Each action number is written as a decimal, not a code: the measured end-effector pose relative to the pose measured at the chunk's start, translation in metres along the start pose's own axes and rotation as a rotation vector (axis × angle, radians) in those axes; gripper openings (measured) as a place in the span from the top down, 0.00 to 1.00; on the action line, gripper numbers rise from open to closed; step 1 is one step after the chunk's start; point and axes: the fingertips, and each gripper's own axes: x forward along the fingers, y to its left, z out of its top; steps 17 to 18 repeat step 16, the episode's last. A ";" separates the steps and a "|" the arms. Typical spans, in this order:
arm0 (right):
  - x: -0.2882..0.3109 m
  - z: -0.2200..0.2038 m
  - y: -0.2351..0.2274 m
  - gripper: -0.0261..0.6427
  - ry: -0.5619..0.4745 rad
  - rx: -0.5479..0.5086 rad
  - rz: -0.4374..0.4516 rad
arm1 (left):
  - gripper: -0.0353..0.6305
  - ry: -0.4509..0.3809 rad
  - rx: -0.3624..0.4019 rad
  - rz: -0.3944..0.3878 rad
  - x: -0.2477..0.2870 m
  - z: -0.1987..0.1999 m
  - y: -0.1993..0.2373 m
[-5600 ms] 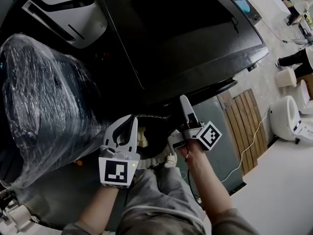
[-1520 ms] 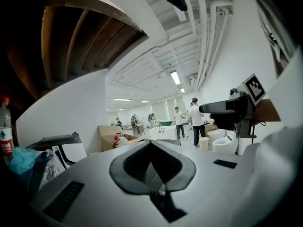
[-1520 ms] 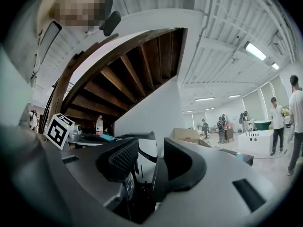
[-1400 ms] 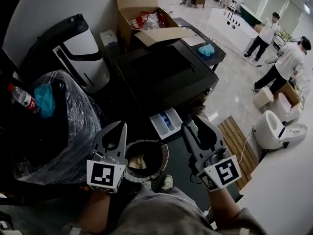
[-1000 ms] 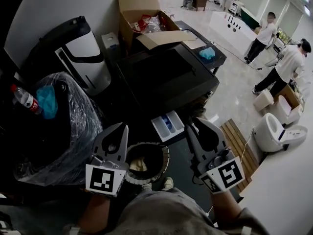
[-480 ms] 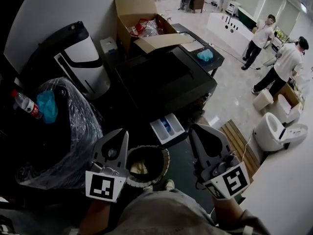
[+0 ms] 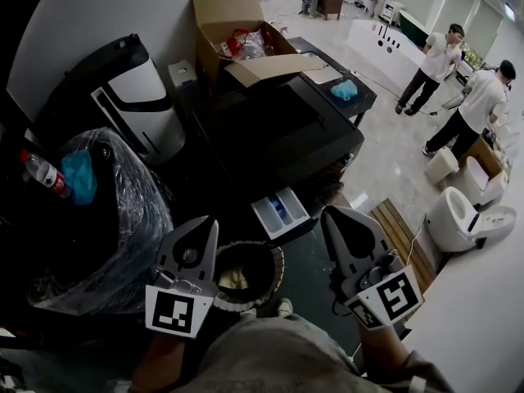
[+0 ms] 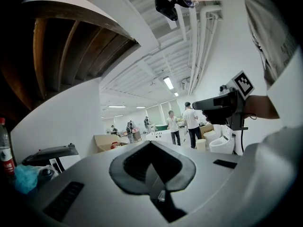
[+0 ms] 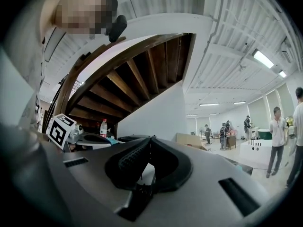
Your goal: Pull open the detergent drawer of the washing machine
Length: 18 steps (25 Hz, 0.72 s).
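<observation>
The black washing machine (image 7: 278, 129) stands ahead of me in the head view. Its white detergent drawer (image 7: 281, 211), with a blue compartment, sticks out of the front. My right gripper (image 7: 331, 214) is shut and empty, just right of the drawer and apart from it. My left gripper (image 7: 210, 223) is shut and empty too, left of the drawer. In the left gripper view the left gripper (image 8: 150, 144) points level into the room, with the right gripper (image 8: 222, 105) at the right. The right gripper view shows the right gripper (image 9: 150, 139) with nothing between its jaws.
A round ribbed container (image 7: 246, 273) sits between the grippers. Left is a plastic-wrapped bulk (image 7: 106, 219) with a bottle (image 7: 37, 170). Behind are a white appliance (image 7: 135, 97) and an open cardboard box (image 7: 237, 23). Right: a wooden pallet (image 7: 401, 228), toilets (image 7: 463, 219), two people (image 7: 483, 97).
In the earliest frame the right gripper was at the machine's front edge with no drawer showing; now the drawer stands out and both grippers are back from it. Over the last second little moved.
</observation>
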 end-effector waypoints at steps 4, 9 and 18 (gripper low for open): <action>0.000 0.001 0.001 0.92 0.006 -0.002 0.017 | 0.92 -0.003 0.001 -0.004 0.001 0.001 -0.003; 0.001 0.004 0.002 0.92 0.007 -0.022 0.019 | 0.92 -0.003 -0.002 -0.018 0.004 0.000 -0.007; -0.005 0.010 -0.002 0.92 -0.009 -0.046 0.005 | 0.92 0.002 -0.003 -0.014 0.006 0.002 -0.007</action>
